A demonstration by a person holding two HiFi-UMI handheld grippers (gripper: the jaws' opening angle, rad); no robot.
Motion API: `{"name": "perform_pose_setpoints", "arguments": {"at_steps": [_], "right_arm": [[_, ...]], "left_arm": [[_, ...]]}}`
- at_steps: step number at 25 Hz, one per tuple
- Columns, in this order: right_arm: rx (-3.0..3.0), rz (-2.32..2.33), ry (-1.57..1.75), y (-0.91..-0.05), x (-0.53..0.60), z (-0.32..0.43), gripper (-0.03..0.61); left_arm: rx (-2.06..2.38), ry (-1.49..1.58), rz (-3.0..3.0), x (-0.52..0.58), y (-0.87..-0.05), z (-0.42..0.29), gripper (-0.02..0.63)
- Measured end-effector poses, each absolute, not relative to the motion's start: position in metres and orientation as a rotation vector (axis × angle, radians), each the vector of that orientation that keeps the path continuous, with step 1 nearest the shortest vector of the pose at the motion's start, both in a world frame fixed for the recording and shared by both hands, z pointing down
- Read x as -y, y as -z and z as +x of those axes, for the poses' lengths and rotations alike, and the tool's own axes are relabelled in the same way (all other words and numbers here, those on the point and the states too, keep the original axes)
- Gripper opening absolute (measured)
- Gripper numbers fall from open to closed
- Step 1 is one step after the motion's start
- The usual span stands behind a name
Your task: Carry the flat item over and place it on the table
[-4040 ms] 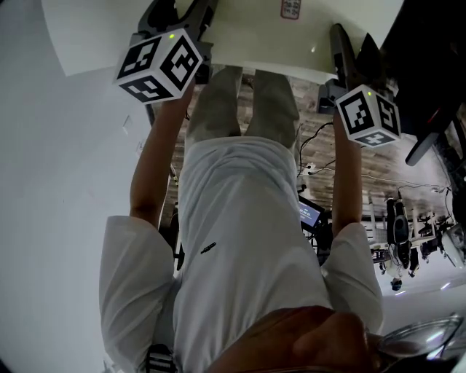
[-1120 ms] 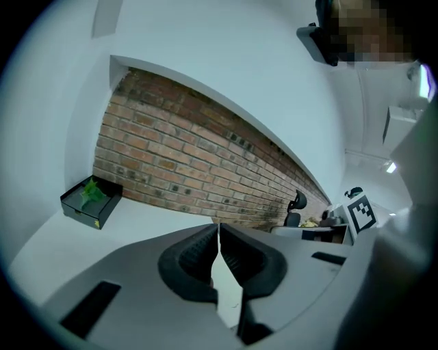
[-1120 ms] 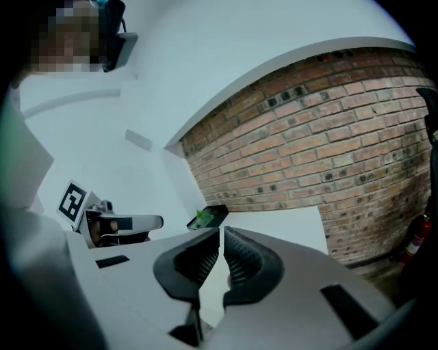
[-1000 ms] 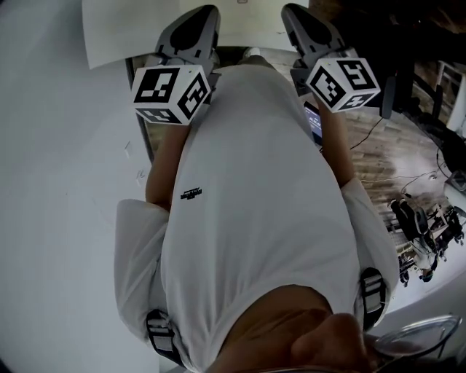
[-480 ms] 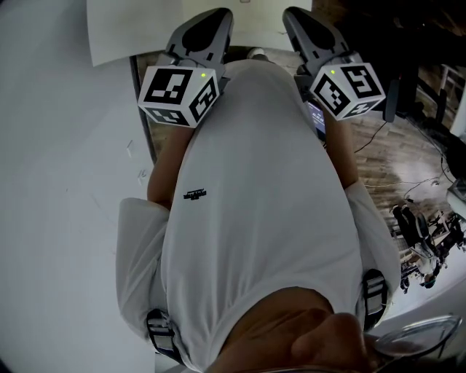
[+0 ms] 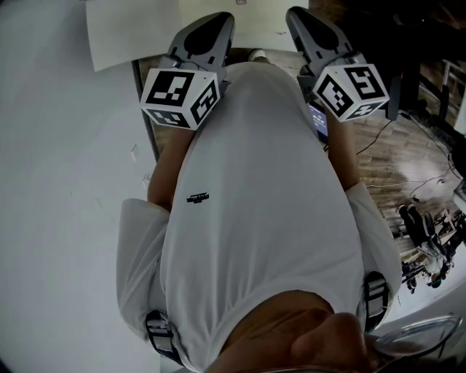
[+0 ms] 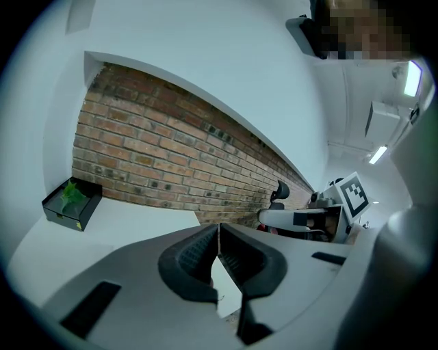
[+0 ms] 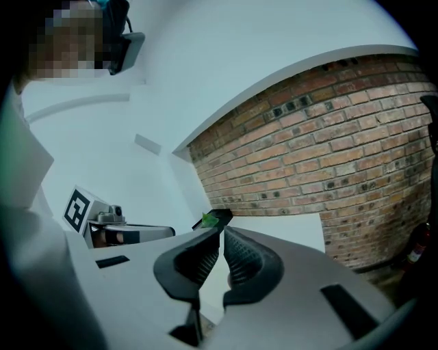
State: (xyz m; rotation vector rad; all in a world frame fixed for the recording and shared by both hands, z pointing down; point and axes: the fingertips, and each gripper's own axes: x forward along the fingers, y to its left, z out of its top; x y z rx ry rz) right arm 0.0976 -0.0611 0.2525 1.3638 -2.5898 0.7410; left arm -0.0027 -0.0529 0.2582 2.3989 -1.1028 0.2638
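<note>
A white flat tabletop (image 6: pixel 131 36) lies ahead of me at the top of the head view. My left gripper (image 6: pixel 217 20) and right gripper (image 6: pixel 297 17) are held side by side in front of my chest, tips over its near edge. In the left gripper view the left gripper (image 7: pixel 219 236) has its ribbed pads pressed together, and I see nothing between them. The right gripper (image 8: pixel 222 239) is likewise shut with no item showing. No separate flat item can be made out in any view.
A black box with a green plant (image 7: pixel 72 202) stands at the table's far end, also visible as the black box (image 8: pixel 213 220). A brick wall (image 7: pixel 171 157) runs behind the table. Cables and equipment (image 6: pixel 426 240) clutter the wooden floor to my right.
Since four seconds ago both grippers have drawn close to my chest and nearer together. In the last second they shifted only slightly; both stay shut.
</note>
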Motion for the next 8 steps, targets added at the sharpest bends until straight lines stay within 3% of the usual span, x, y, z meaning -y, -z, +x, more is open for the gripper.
{"name": "perform_pose_setpoints", "arguments": {"at_steps": [8], "right_arm": [[2.58,1.38,-0.723,-0.25,0.06,0.0987,0.048]], "left_arm": [[1.082,-0.267,2.401,0.0466,-0.2588,-0.0004,0.028]]}}
